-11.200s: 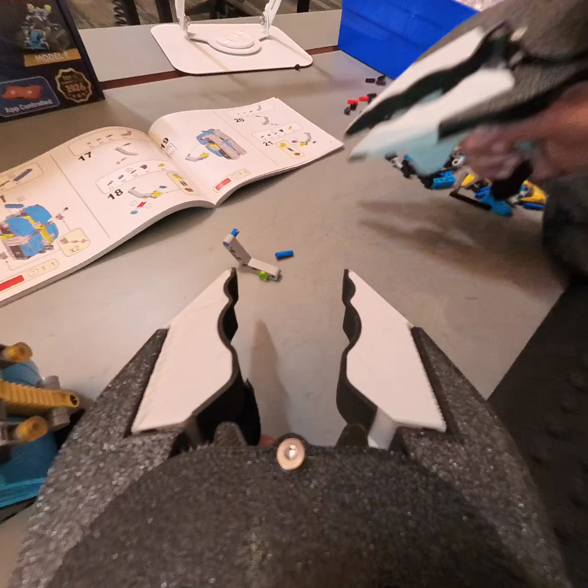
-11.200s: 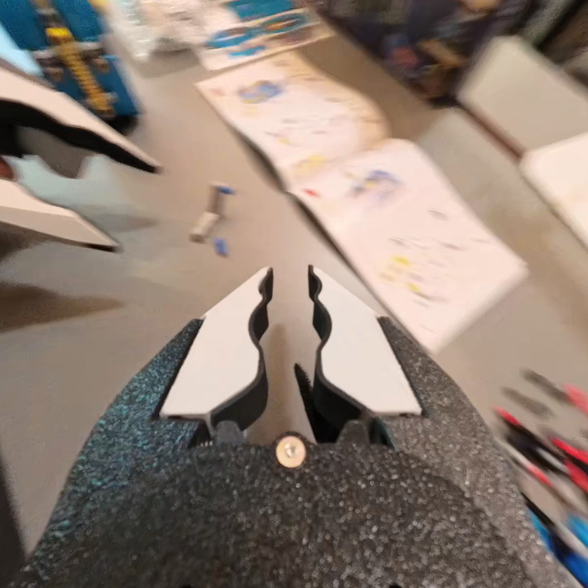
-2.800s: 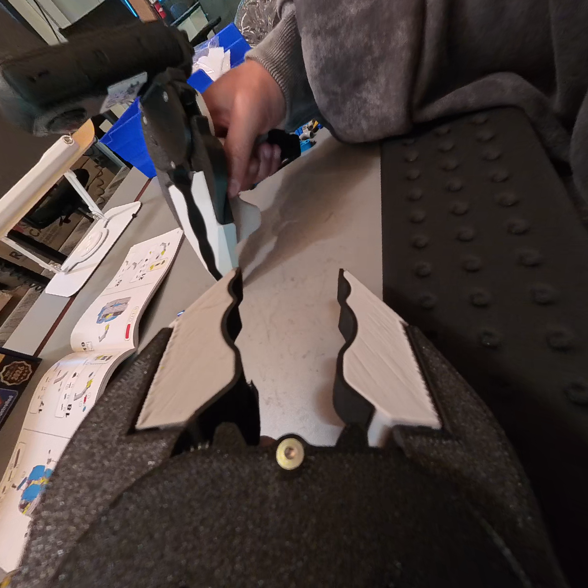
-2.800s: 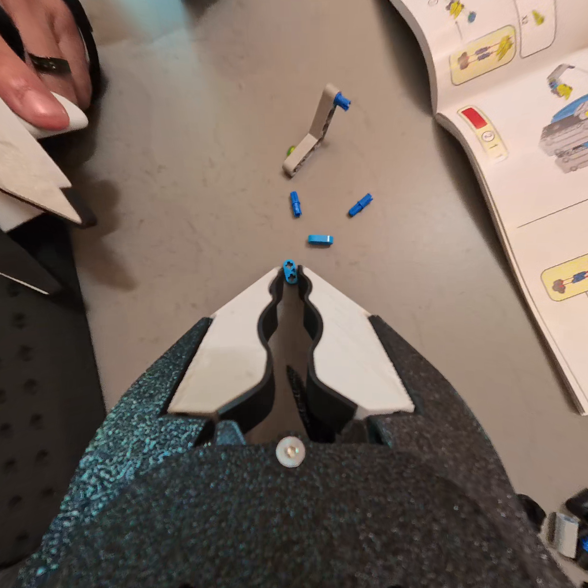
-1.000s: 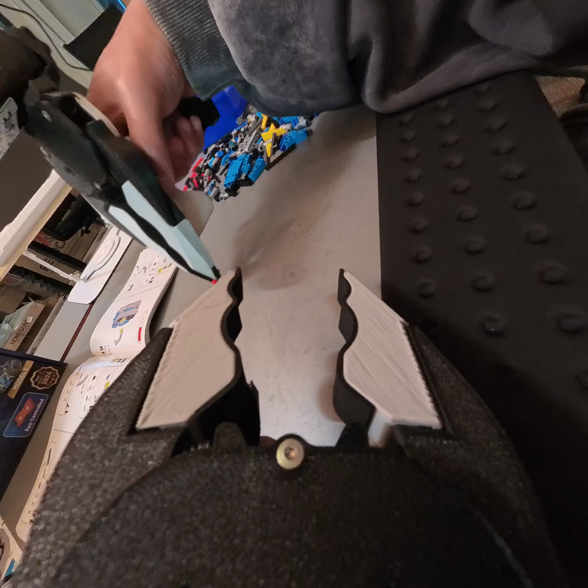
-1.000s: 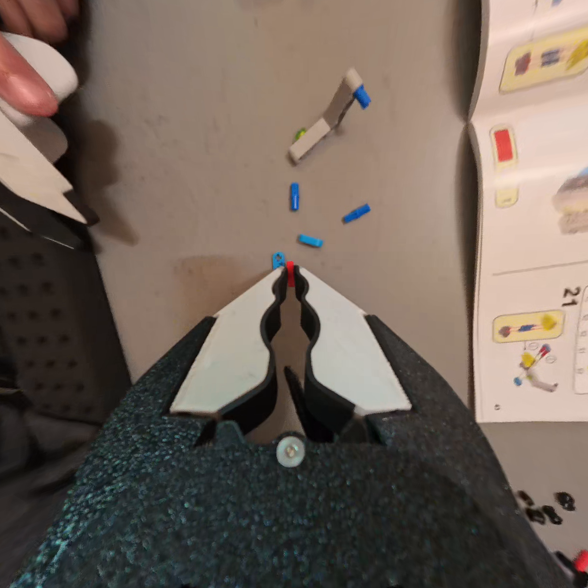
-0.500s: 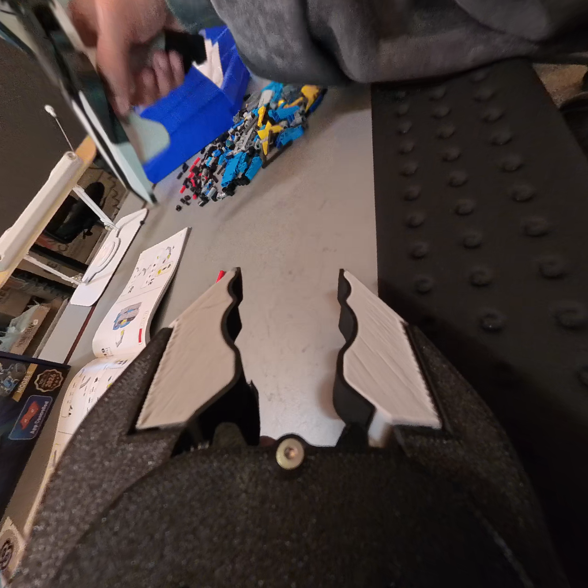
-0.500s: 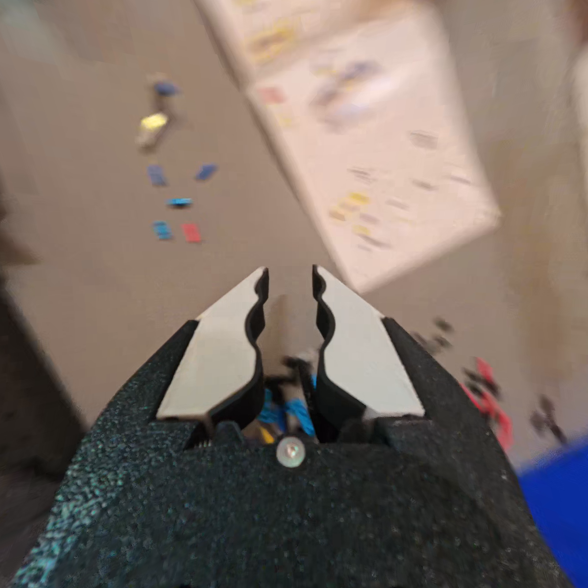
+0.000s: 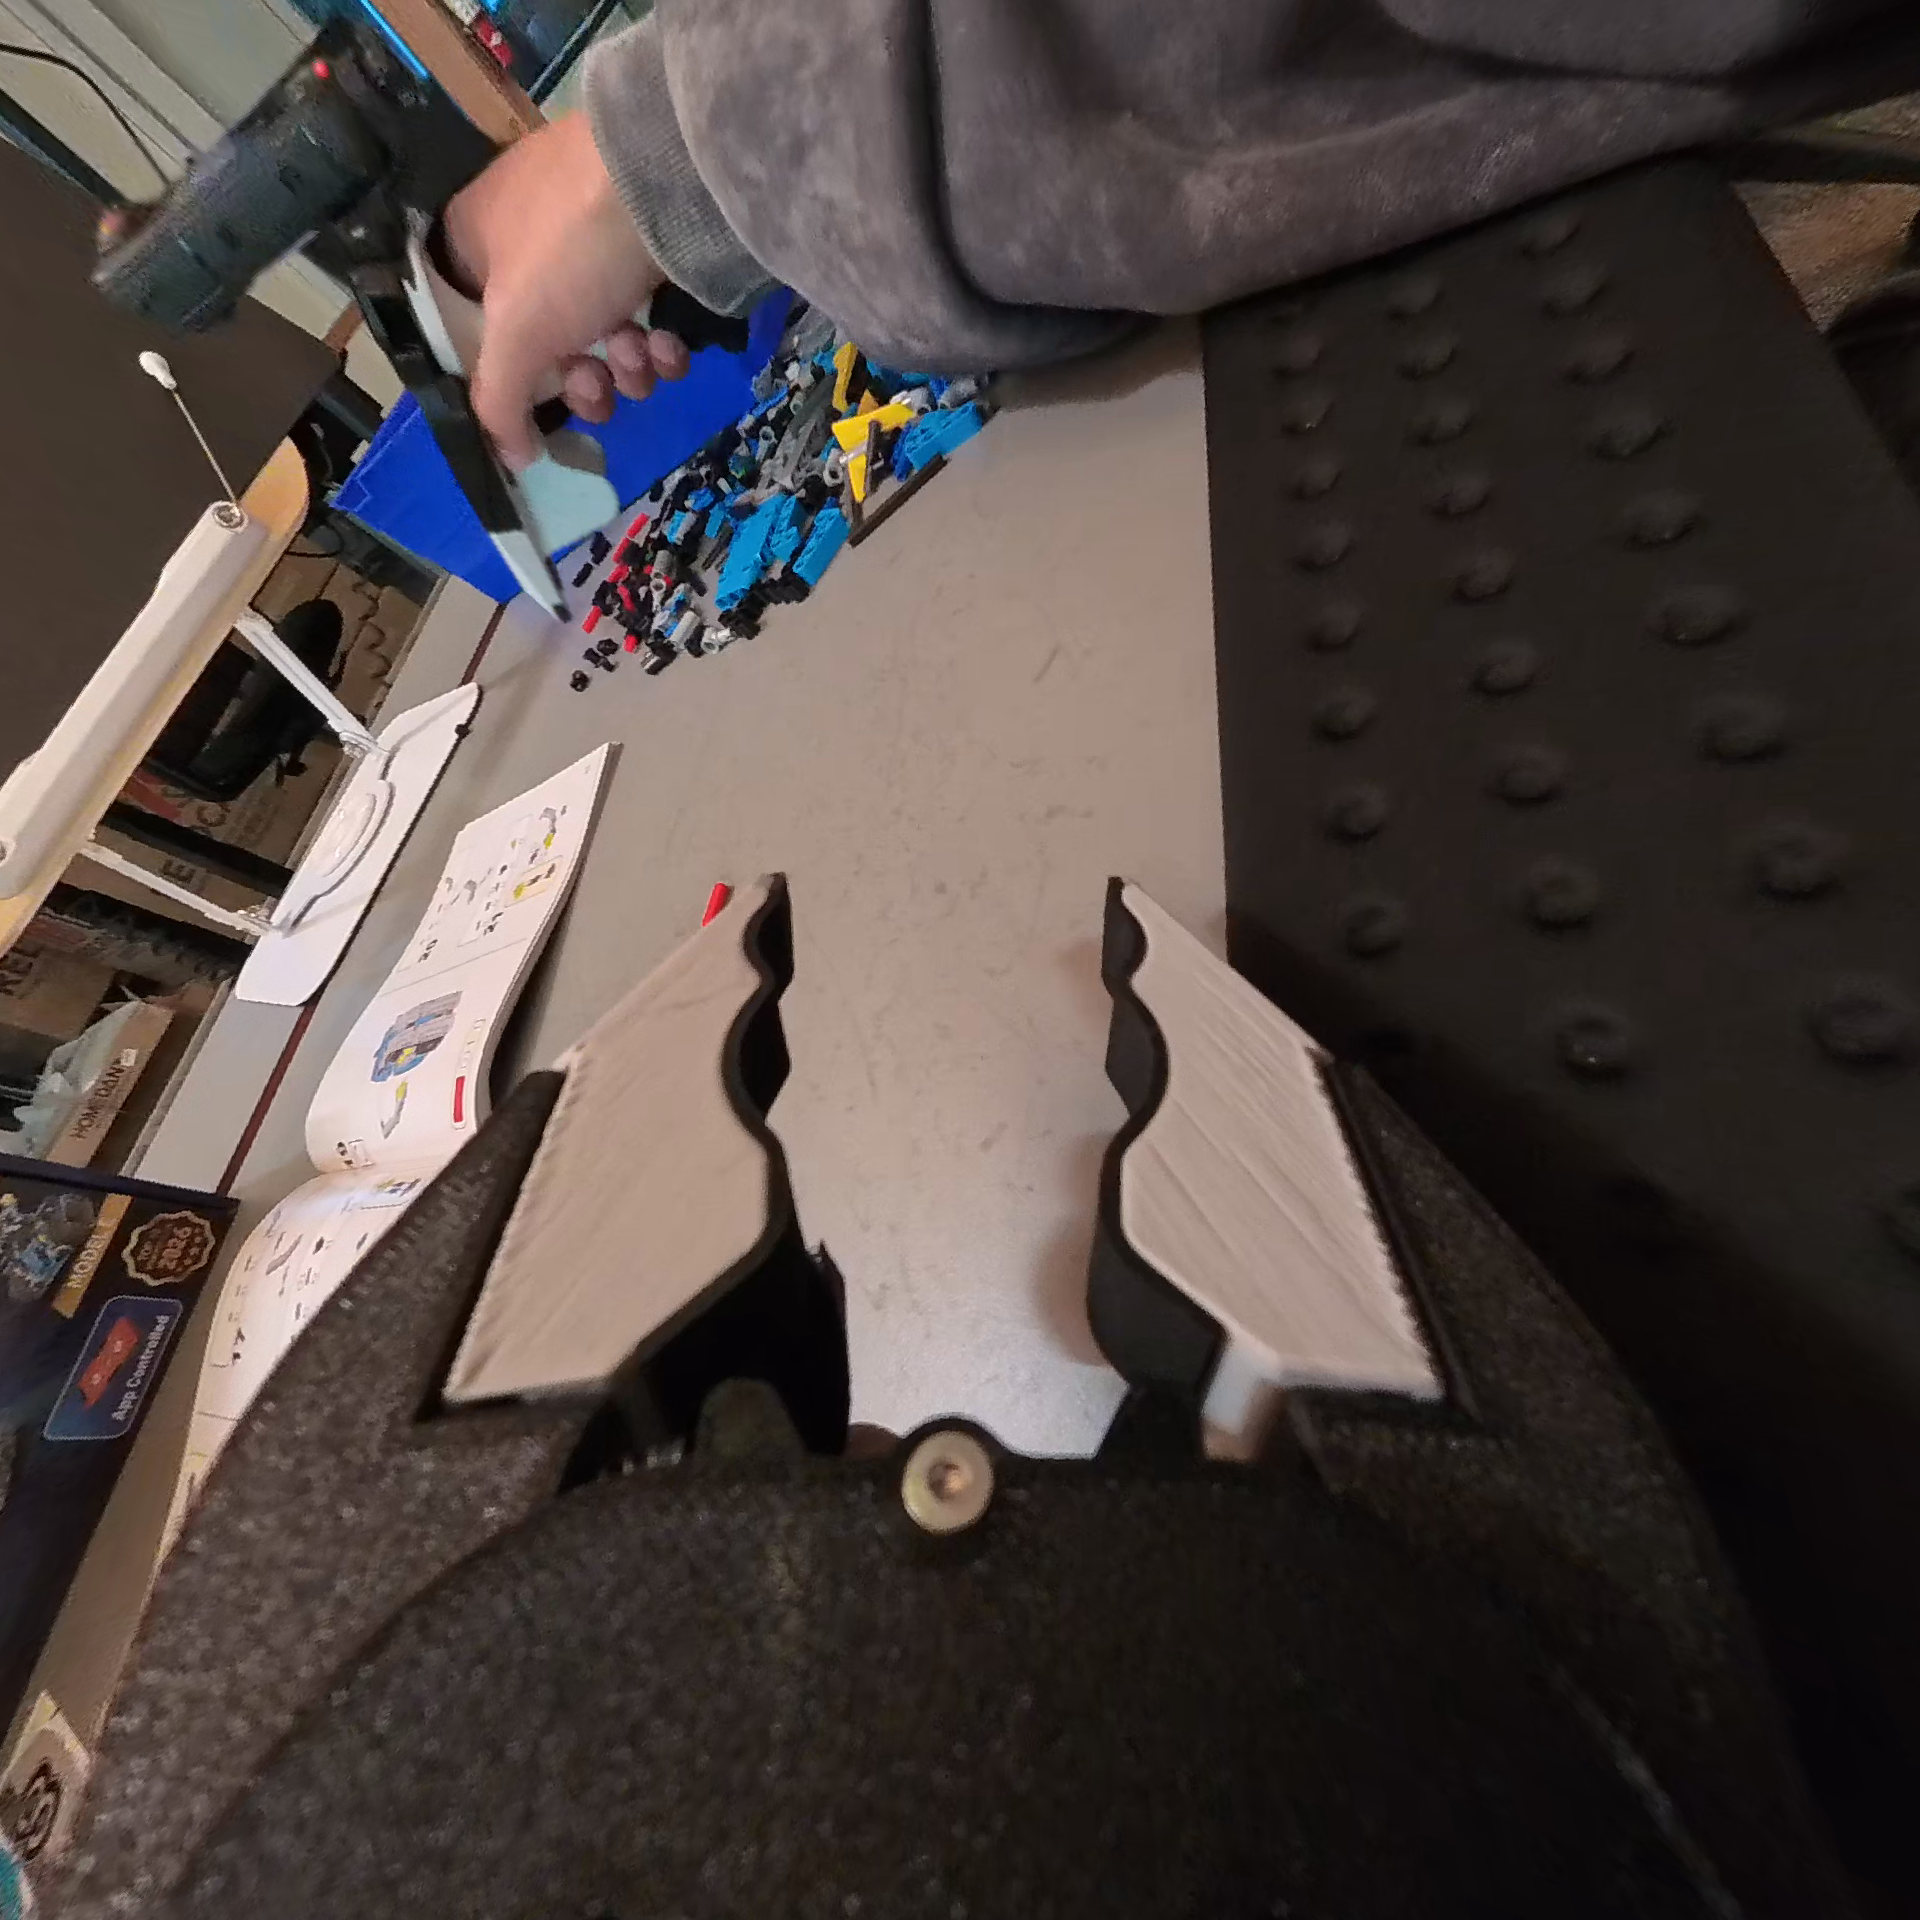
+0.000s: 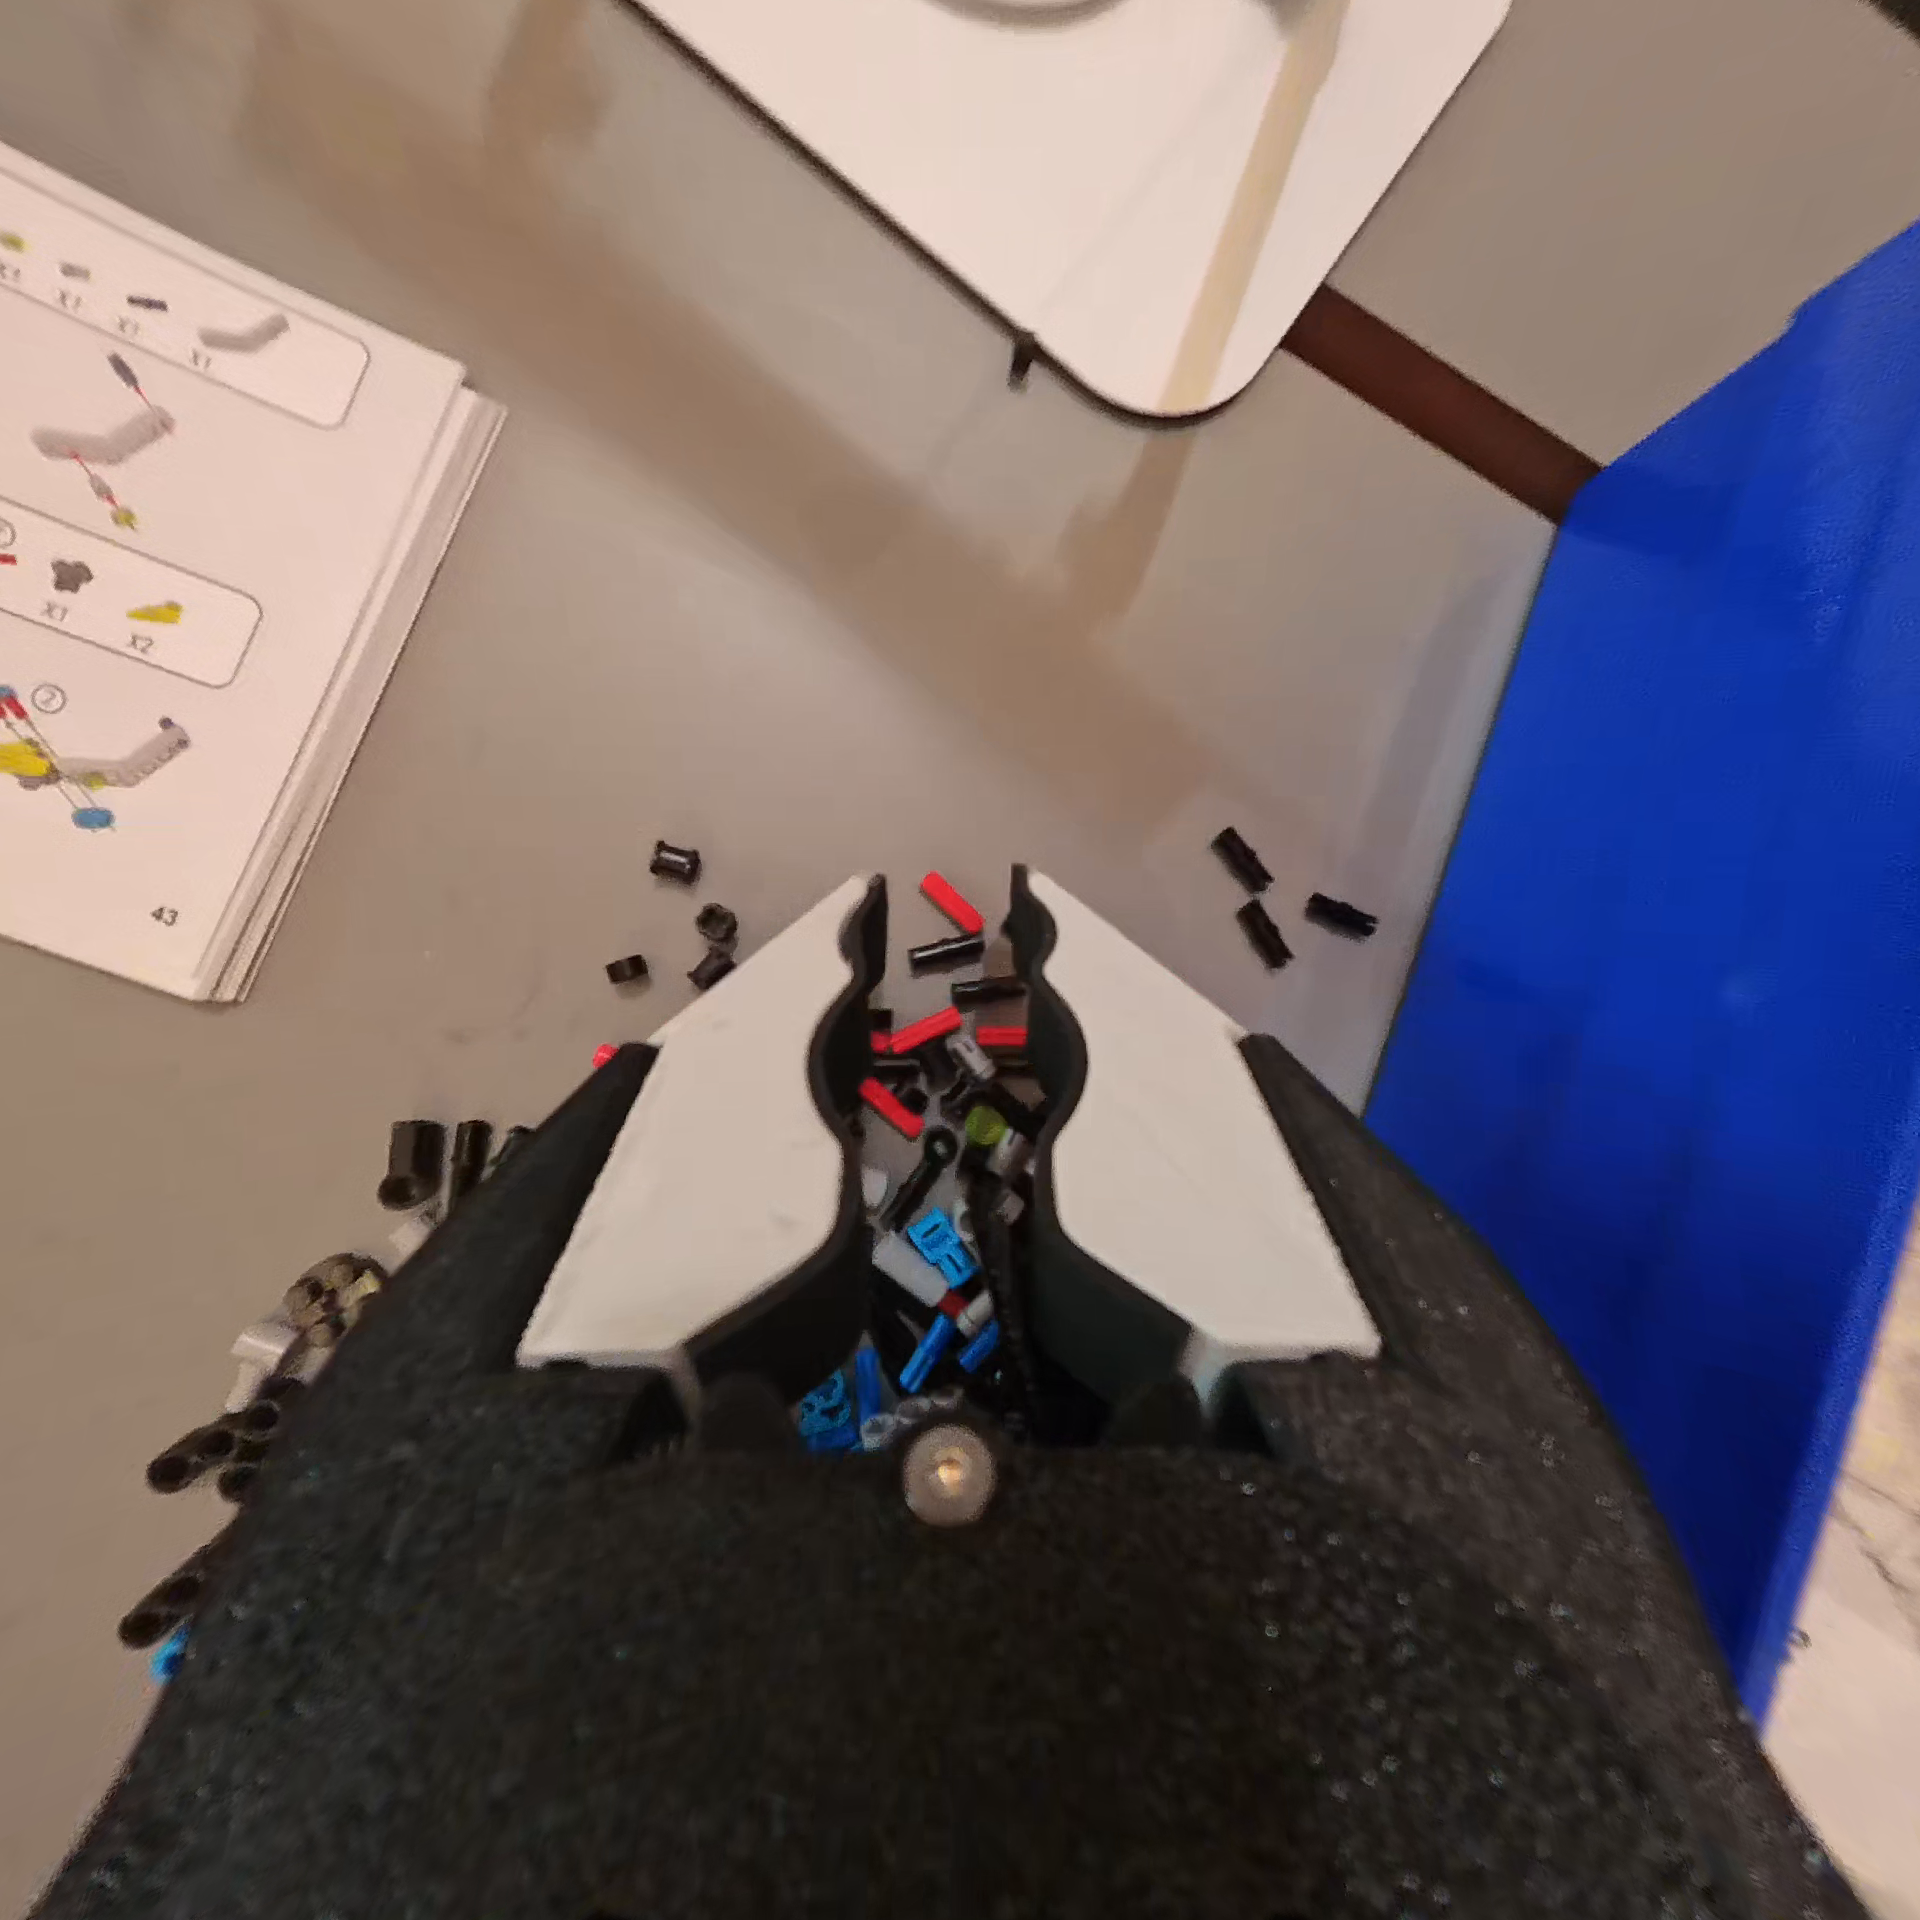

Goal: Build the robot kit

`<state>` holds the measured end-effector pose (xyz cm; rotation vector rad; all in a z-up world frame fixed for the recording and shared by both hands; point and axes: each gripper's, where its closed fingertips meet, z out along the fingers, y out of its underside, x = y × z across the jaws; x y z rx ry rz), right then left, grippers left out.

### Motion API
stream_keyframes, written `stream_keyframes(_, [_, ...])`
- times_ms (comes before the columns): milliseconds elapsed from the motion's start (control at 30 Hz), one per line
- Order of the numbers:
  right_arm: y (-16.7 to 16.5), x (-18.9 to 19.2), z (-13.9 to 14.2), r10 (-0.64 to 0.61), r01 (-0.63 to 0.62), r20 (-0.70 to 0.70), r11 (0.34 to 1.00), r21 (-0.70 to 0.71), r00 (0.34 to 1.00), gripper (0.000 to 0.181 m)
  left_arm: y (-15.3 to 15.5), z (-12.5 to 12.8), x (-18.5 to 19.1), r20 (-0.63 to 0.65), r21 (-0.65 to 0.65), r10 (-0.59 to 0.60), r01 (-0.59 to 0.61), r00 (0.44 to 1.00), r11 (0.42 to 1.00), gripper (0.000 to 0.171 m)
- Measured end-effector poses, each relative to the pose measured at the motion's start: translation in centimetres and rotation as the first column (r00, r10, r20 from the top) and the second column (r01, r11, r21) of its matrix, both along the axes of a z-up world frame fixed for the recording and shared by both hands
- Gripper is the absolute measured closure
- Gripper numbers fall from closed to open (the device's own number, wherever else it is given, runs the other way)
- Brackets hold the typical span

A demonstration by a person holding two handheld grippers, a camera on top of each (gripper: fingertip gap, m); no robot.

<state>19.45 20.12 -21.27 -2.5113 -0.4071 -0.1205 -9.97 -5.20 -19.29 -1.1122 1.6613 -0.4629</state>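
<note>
My left gripper is open and empty, low over the bare grey table. A small red pin lies just left of its left fingertip. My right gripper is open by a narrow gap and empty. It hangs over a pile of small parts. A red pin and black pins lie between its tips. In the left wrist view it shows far off, held by a hand, its tip at the edge of the brick pile.
A blue bin stands close on the right of the right gripper. An open instruction booklet lies to its left and a white stand base beyond. A black studded mat borders the left gripper's right side. Loose black pins lie near the bin. My hands' fingertips stand some 40 cm from each other.
My right gripper let go of the red pin beside the blue pieces, opened, and swung over to the parts pile by the blue bin. My left gripper stayed open and barely moved.
</note>
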Motion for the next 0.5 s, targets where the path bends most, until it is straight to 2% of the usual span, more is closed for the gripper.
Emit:
stream_keyframes(100, [-0.4, -0.3, -0.3, 0.026, -0.027, -0.049, 1.0, -0.01, 0.998, 0.158, -0.1, 0.0, 0.0, 0.0, 0.007, -0.002, 0.002, 1.0, 1.0, 0.112])
stream_keyframes(333, [0.2, 0.3, -1.1, 0.044, -0.044, -0.012, 0.999, -0.007, 0.999, 0.156, -0.2, -0.1, 0.0, -0.005, 0.014, -0.003, 0.003, 1.0, 1.0, 0.112])
stream_keyframes(433, [0.0, 0.2, -1.8, 0.046, -0.049, -0.07, 0.998, -0.035, 0.996, 0.177, -0.4, -0.1, -0.1, -0.011, 0.026, -0.012, 0.013, 1.0, 1.0, 0.114])
stream_keyframes(500, [-0.1, 0.3, -1.8, 0.035, -0.039, -0.109, 0.999, -0.036, 0.993, 0.178, -0.5, -0.2, -0.1, -0.012, 0.036, -0.013, 0.013, 1.0, 0.999, 0.114])
